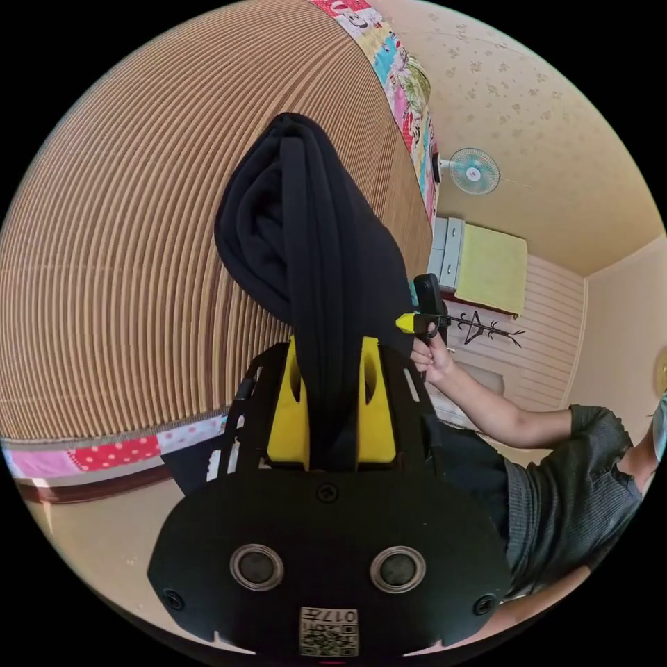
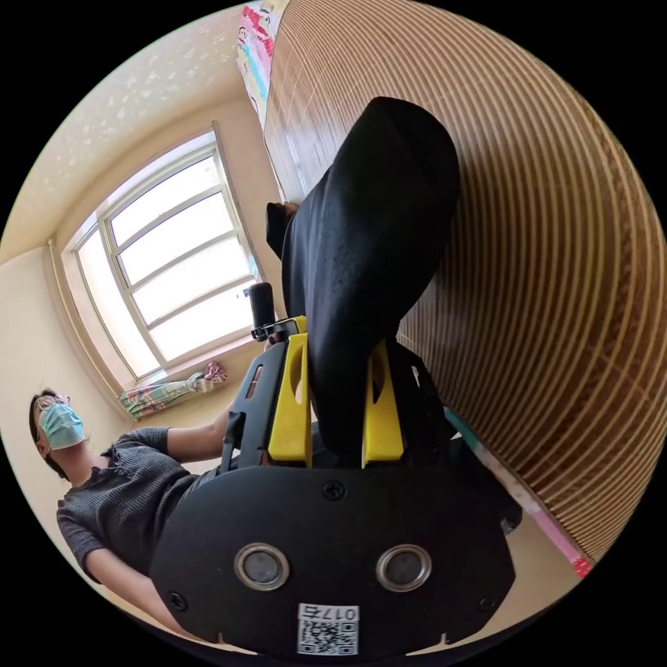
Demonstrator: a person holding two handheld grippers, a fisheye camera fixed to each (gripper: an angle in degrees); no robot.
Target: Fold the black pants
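The black pants [image 1: 306, 222] are bunched into thick folds and run down between the yellow jaws of my left gripper [image 1: 333, 347], which is shut on them. In the right gripper view the same pants [image 2: 368, 236] rise as a rounded black bundle from between the jaws of my right gripper [image 2: 337, 344], also shut on the cloth. The right gripper [image 1: 417, 321] shows beside the pants in the left gripper view, held in a hand. The left gripper [image 2: 278, 326] appears at the cloth's left edge in the right gripper view.
A brown striped mat [image 1: 125, 243] covers a bed with a patchwork border [image 1: 118, 451]. A person in a grey top [image 2: 132, 486] stands close. A window [image 2: 174, 271], a wall fan [image 1: 474, 170] and a cabinet with a yellow cloth [image 1: 493, 267] line the walls.
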